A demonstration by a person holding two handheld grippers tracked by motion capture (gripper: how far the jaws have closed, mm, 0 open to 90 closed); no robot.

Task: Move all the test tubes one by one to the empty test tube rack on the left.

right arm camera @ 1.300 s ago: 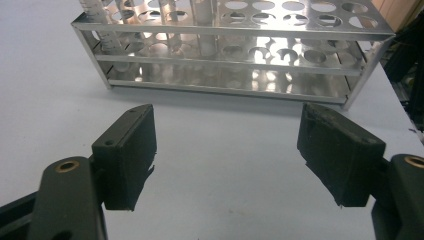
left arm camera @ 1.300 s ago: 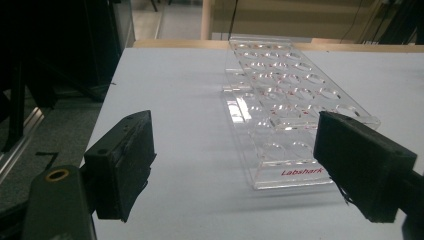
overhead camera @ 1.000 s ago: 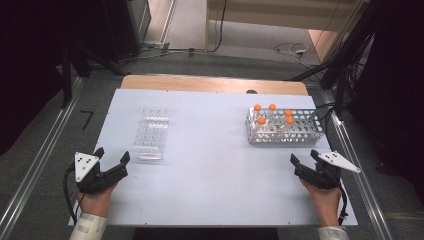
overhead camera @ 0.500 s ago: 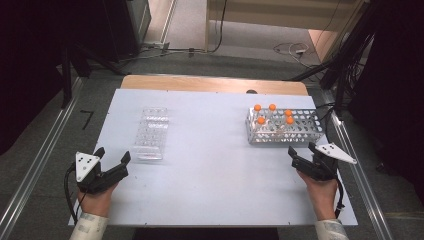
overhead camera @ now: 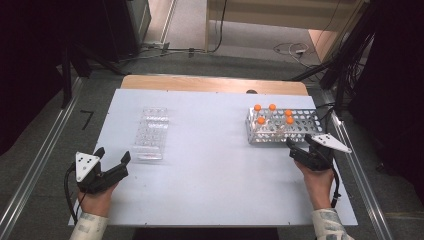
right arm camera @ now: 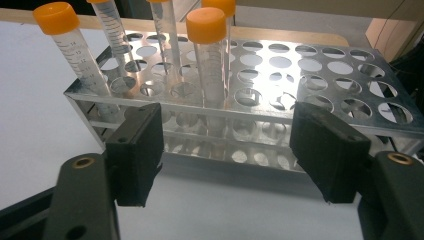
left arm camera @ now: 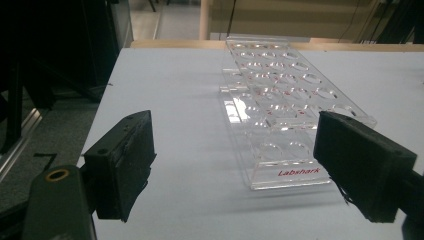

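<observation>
Hands: both come in from 6 o'clock on the high view, each holding a gripper low over the near part of the white worktop (overhead camera: 210,165).
Right gripper (overhead camera: 306,146): at 4 o'clock on the worktop; fingers (right arm camera: 137,150) spread wide, nothing between them, nothing touched.
Key relation: metal tube rack (overhead camera: 282,125) lies just ahead of the right gripper, toward 12 o'clock. In the right gripper view its near long wall runs crosswise to the fingers, so the rack's long axis is 9-to-3 against the approach.
Nearest tube: orange-capped tube (right arm camera: 211,65) stands upright in the front rows, roughly centred between the open fingers but higher than them and a little beyond.
Other tubes: four more orange caps behind and toward 10 o'clock in that view, one of them (right arm camera: 75,55) leaning slightly; all seated in the rack.
Nearer hand: right, clearly; the left one is well apart from the tubes.
Left gripper (overhead camera: 111,160): at 8 o'clock on the worktop; fingers (left arm camera: 125,162) also wide apart, empty, off the surface as far as can be told.
Clear rack (overhead camera: 151,132): acrylic, holes empty, just ahead of the left gripper toward 1 o'clock; long axis runs 6-to-12, away from the person. Red "Labshark" lettering on its near end.
Judgement: the work looks like moving tubes from the metal rack to the clear one; none moved yet. Next move likely calls for the right gripper to rise to tube-body height and close below the cap.
Risk: closing low would catch the rack wall instead.
</observation>
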